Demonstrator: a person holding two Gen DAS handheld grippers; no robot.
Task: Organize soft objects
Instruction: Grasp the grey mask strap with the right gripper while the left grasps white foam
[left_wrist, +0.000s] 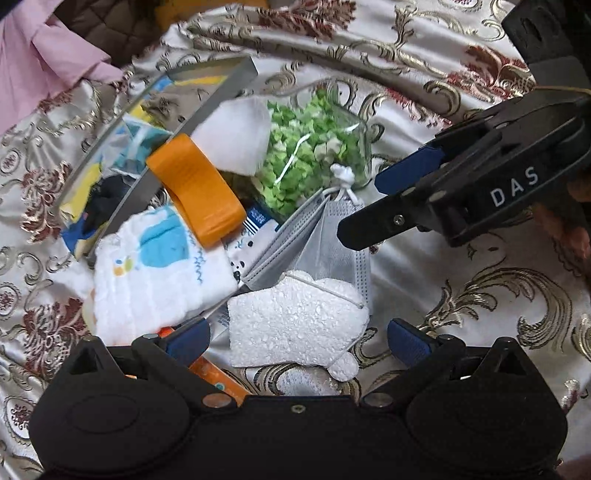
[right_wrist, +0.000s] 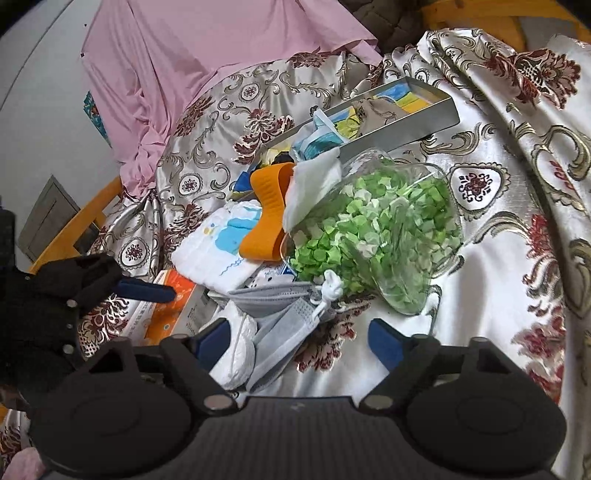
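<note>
1. Left gripper: jaws spread wide, nothing held. A white foam block lies between its 2 blue-padded fingers, on the brocade cloth.
2. Right gripper: jaws spread wide, nothing held. Its fingers straddle the grey face mask; in the left wrist view its tips hover just beside the same mask.
3. Mask: crumpled, white ear loops knotted, lying against the foam block and touching the jar.
4. Clear jar filled with green paper pieces lies on its side, a white pad at its mouth.
5. Orange curved piece rests across the pile, above a white folded cloth with a blue print.
6. Metal tray sits behind the pile and holds yellow and blue items.
7. Orange box lies at the left edge of the pile; pink fabric lies well behind.
</note>
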